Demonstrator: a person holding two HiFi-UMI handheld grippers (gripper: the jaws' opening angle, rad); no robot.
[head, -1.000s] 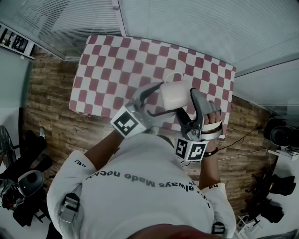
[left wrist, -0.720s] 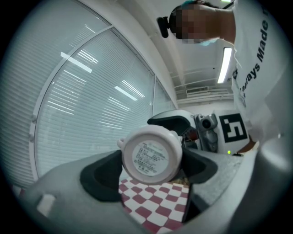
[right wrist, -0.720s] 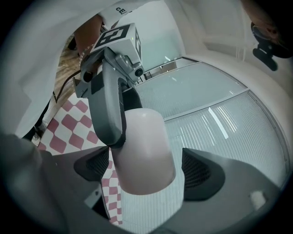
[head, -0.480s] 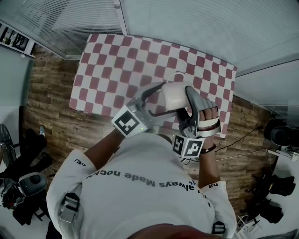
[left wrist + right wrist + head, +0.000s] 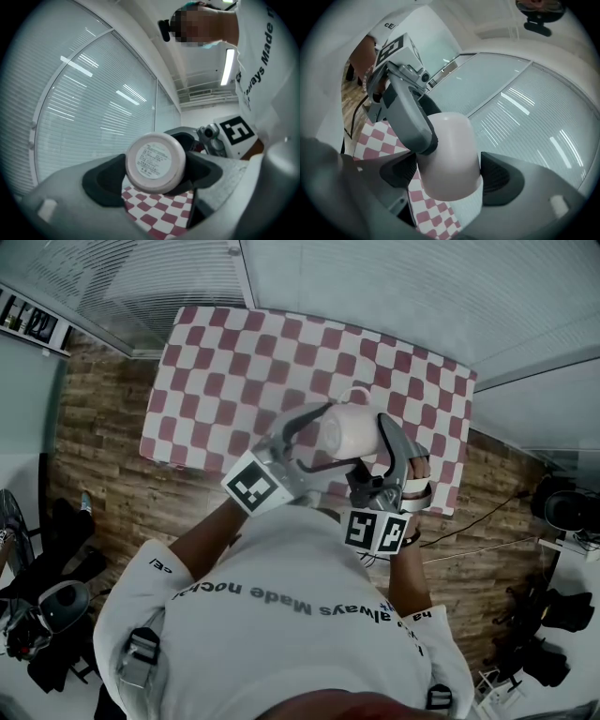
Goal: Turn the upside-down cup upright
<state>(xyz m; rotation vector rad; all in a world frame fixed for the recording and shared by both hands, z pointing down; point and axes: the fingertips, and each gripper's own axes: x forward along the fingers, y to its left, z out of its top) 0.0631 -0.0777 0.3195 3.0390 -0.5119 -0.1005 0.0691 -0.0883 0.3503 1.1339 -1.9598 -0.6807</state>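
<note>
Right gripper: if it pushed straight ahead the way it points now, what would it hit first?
The cup, already between its jaws, which have just been closing on it; beyond it, probably a finger of the left gripper.

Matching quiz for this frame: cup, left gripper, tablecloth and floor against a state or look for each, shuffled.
A cup
B left gripper
C tablecloth
D floor

1 wood planks
2 shut on the cup
3 red and white checks
4 in the air, on its side

Pairs: A-4, B-2, C-3, D-1
</note>
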